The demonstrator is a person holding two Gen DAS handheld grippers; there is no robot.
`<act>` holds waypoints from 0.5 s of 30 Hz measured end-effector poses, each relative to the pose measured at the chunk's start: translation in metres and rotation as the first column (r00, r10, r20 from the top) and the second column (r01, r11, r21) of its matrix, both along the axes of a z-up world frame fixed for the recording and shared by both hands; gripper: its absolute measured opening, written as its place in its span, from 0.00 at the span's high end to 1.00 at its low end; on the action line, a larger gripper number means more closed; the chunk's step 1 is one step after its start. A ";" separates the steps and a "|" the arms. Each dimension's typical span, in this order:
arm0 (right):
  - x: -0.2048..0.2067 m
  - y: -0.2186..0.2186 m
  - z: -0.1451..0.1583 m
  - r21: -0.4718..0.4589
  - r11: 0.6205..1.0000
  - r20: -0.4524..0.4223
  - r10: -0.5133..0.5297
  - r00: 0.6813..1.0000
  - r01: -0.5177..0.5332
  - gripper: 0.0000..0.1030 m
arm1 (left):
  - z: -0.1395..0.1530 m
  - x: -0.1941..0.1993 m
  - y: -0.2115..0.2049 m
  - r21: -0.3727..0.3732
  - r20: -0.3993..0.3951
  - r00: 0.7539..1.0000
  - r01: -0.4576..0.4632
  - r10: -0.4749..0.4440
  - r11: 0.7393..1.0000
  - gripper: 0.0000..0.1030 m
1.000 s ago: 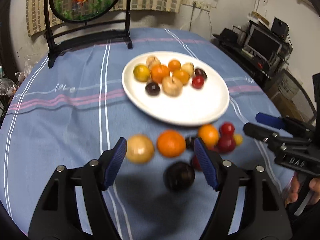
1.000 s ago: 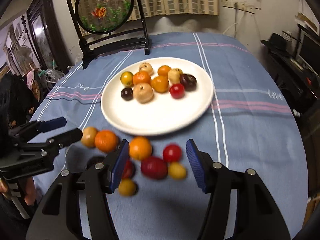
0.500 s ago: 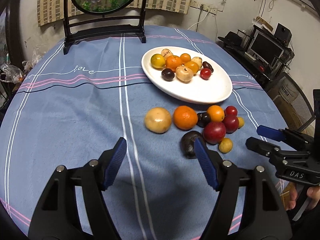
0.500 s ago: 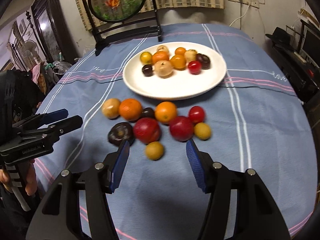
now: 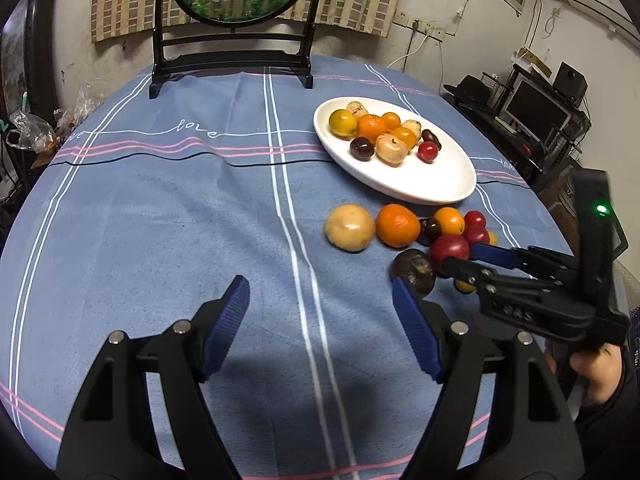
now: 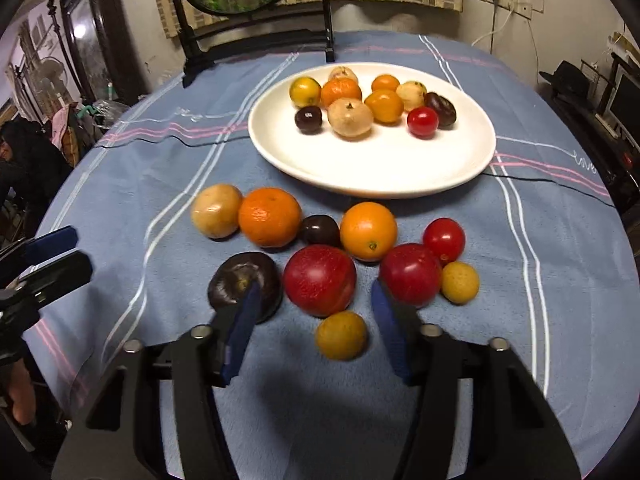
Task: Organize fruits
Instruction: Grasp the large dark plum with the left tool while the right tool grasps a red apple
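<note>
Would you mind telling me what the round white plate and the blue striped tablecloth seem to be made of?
The round white plate looks like glazed ceramic, possibly melamine: a smooth, even white with a soft sheen on its rim. The blue striped tablecloth looks like a soft woven or brushed fabric: matte, slightly fuzzy near the camera, with a ripple along its pink and white stripes.

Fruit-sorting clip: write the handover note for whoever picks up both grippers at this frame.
Left gripper: open, empty, over bare tablecloth left of the loose fruit.
Right gripper: open, jaws have just been closing; the small yellow fruit and a red fruit lie between them, not gripped.
Done: nine fruits sit on the white plate.
Left: ten loose fruits on the cloth in front of the plate, including the dark purple fruit and an orange.
</note>
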State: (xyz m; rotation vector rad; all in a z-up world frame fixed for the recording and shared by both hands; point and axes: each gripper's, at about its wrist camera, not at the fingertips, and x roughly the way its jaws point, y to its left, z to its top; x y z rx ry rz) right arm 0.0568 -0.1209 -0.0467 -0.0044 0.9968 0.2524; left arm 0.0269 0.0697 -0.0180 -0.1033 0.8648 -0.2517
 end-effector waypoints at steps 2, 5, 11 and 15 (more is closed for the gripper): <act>0.006 0.002 -0.009 -0.014 1.000 -0.018 -0.005 1.000 0.005 0.57 | -0.001 0.000 0.002 -0.006 -0.002 1.000 0.007 -0.007 1.000 0.27; 0.013 -0.001 -0.015 0.026 1.000 -0.015 -0.011 1.000 0.011 0.58 | -0.002 0.001 -0.001 -0.010 -0.005 1.000 0.021 -0.021 1.000 0.27; 0.000 -0.019 0.005 0.109 0.994 0.010 -0.026 1.000 0.024 0.59 | -0.005 0.002 -0.017 0.006 -0.026 0.998 0.052 -0.052 0.999 0.26; -0.023 -0.043 0.027 0.104 0.994 0.071 -0.050 0.996 0.042 0.59 | -0.010 0.009 -0.040 0.017 -0.046 0.994 0.097 -0.096 0.995 0.26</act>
